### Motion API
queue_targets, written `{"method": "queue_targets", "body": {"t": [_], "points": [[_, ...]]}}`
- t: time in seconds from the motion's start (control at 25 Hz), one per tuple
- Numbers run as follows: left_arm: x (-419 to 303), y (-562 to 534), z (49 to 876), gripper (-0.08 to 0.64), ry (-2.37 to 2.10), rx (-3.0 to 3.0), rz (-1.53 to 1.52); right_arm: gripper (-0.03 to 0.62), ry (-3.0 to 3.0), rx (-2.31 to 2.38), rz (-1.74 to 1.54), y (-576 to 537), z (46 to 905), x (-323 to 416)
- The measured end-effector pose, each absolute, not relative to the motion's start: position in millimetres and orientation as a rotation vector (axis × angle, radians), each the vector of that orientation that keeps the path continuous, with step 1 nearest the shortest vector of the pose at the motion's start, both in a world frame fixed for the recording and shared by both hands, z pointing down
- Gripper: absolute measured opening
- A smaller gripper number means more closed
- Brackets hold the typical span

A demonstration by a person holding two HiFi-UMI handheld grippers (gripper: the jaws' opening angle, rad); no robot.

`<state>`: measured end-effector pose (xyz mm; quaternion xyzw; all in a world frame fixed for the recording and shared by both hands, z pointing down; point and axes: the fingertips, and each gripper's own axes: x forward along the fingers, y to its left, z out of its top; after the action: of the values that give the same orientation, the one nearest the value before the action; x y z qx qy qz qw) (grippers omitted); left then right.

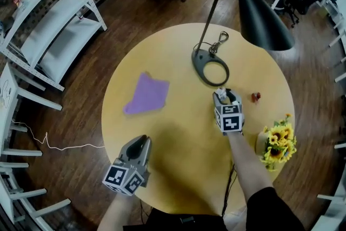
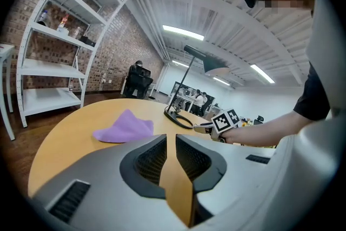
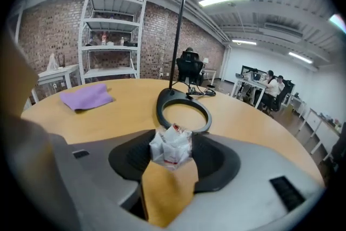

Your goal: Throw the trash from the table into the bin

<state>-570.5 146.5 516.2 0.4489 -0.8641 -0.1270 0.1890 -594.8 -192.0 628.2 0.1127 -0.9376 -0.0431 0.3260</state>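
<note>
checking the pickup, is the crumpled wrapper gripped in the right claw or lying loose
Gripped: in the right gripper view the crumpled wrapper sits wedged between the pads of the right claw, touching both.

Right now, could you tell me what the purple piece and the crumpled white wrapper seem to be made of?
The purple piece: probably soft cloth or felt, matte; it lies in loose folds. The crumpled wrapper: likely thin plastic film or coated paper, glossy, with sharp creases and red print.

No text can be read; the crumpled wrapper's [image 3: 172, 150] red print is illegible.
</note>
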Motion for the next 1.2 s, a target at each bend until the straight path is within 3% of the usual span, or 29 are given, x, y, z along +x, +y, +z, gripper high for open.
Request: {"method": "queue_targets", "body": {"t": [0.28, 0.72, 1.2], "points": [[-557, 186, 470, 0.048, -2.512, 1.280, -0.350, 0.219, -2.589, 0.288, -0.157, -142, 552, -574], [-503, 258, 410, 0.043, -2.628, 1.330, -0.357, 0.215, -2.816, 0.261, -0.247, -36, 441, -473], [-421, 197, 366, 0.038, -2.603, 1.594, -0.448, 0.215, -2.946, 0.304, -0.260, -41, 382, -346]]}}
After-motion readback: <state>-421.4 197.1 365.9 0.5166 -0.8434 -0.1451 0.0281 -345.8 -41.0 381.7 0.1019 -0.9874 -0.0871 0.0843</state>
